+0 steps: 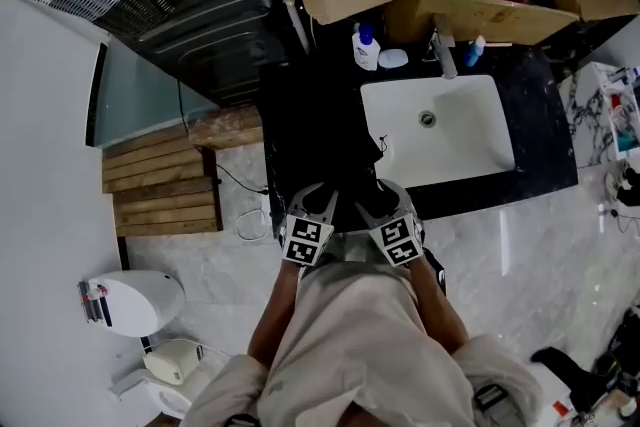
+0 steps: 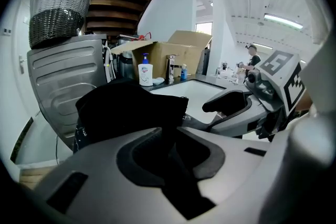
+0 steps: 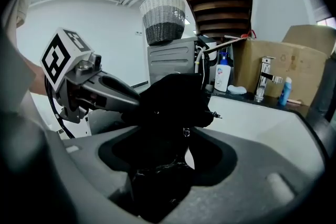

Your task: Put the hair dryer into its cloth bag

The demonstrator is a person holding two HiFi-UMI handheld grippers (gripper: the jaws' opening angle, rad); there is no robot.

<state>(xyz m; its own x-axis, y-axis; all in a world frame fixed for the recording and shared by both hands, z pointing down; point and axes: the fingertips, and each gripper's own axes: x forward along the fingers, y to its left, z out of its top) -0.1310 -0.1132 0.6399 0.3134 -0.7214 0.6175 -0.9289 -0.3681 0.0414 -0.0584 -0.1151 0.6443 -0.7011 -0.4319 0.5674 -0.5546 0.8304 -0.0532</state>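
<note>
The cloth bag [image 3: 170, 107] is a black bundle at the front edge of the dark counter [image 1: 300, 115], just left of the white sink [image 1: 440, 130], with both grippers at its near end. Its long axis runs away from the person toward the back of the counter. In the right gripper view it rises out of the jaws, and a small drawstring toggle [image 3: 215, 114] sticks out on the sink side.

The right gripper [image 3: 168, 160] has its jaws wide, and the bag's bulk fills the gap against both pads. The left gripper [image 2: 170, 147] has its jaws a narrow way apart, with a strip of black cloth lying loosely between them; the rest of the bag [image 2: 131, 107] spreads out beyond.

The hair dryer cannot be made out in any view. In the head view the bag [image 1: 335, 170] is black on black, so its outline is lost against the counter. Low between the right jaws sits a glossy, creased patch, and what it is cannot be told. The bag's near end is hidden inside the jaws, and its mouth cannot be seen.
</note>
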